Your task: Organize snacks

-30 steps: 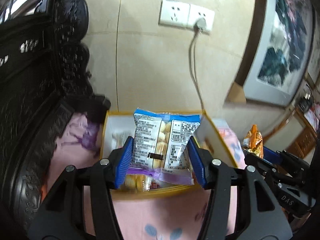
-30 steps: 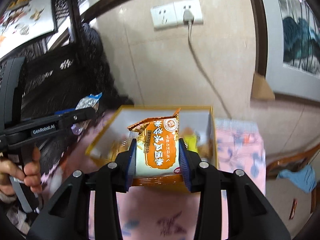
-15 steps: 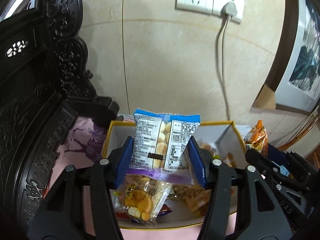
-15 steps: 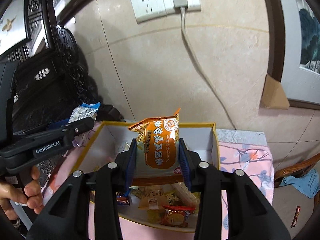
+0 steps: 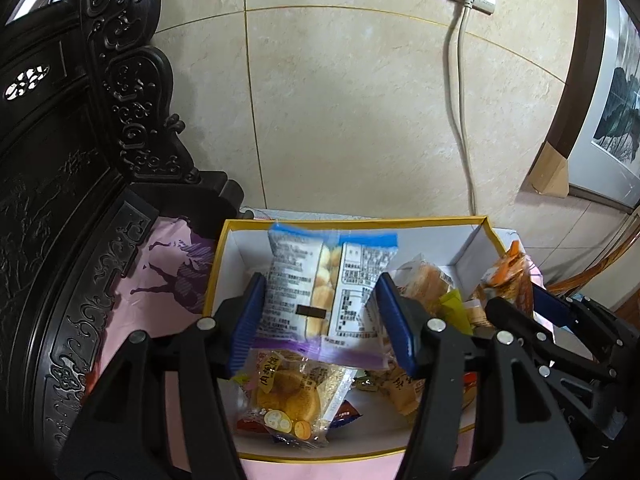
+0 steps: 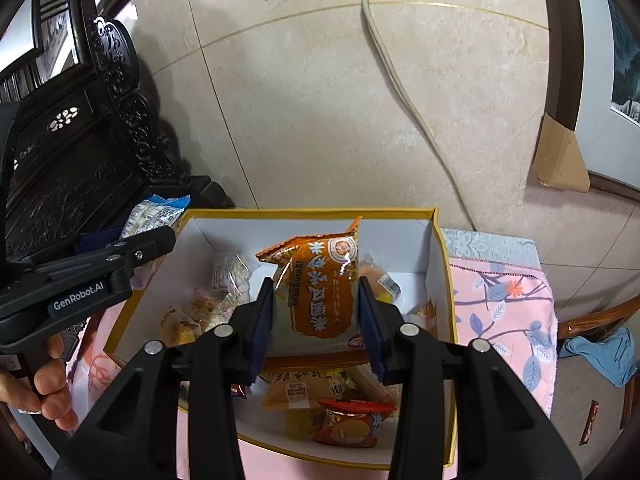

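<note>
A white box with a yellow rim stands on a pink cloth and holds several wrapped snacks. My left gripper is shut on a blue-topped clear packet of small biscuits, held over the box's left half. My right gripper is shut on an orange snack packet, held over the box's middle. In the left wrist view the orange packet and right gripper show at the right. In the right wrist view the blue packet shows at the left.
A dark carved wooden chair stands close on the left. A tiled wall with a socket and cable rises behind the box. The pink cloth extends right of the box. A framed picture leans at the right.
Both grippers have moved forward and tilted down over the box with their packets still held. More of the box's inside and its snacks shows now.
</note>
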Available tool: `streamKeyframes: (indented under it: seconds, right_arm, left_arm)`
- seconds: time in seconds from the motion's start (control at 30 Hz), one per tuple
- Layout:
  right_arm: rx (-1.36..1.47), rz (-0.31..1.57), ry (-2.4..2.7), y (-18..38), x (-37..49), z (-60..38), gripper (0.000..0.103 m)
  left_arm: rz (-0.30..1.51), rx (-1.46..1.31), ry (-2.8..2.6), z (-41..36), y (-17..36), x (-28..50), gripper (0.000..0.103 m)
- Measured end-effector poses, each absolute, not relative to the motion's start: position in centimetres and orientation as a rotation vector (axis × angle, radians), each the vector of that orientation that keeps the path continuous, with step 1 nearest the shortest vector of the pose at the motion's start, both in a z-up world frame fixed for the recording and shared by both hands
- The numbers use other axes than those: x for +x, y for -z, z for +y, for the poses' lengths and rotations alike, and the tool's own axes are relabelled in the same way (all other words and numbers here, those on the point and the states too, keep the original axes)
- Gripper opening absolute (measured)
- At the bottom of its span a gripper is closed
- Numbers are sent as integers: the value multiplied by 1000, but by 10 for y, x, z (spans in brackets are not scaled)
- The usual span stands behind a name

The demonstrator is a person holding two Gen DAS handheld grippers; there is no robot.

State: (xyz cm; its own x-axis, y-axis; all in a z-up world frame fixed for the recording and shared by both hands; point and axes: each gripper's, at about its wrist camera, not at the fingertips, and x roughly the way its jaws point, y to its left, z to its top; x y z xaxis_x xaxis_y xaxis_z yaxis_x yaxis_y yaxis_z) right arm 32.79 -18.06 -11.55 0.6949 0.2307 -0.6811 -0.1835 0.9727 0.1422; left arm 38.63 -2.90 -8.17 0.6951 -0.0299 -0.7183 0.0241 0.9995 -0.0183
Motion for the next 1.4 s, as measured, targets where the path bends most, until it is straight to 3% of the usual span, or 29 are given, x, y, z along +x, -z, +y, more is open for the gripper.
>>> streamKeyframes:
  seconds: [0.03, 0.1, 0.27, 0.33, 0.4, 1.4]
  right_arm:
    - [65, 769, -226, 115, 328, -180, 54]
    - [71, 759, -194, 113, 324, -182, 71]
    - [84, 767, -183, 110, 317, -184, 75]
    - [91, 766, -174, 108, 313, -185, 85]
    - [93, 760, -155, 106, 307, -186, 102]
    - [73, 821, -144, 104, 283, -179, 102]
  left_arm:
    - [802, -7, 27, -29, 82, 386, 73]
    - [791, 0, 6, -28, 80, 384, 96]
    - [799, 11, 3, -29, 78, 380, 101]
    - [820, 4, 12, -28, 79, 379, 101]
    - [827, -3, 6, -26, 79, 376, 101]
    - [816, 4, -51, -18, 66, 352, 101]
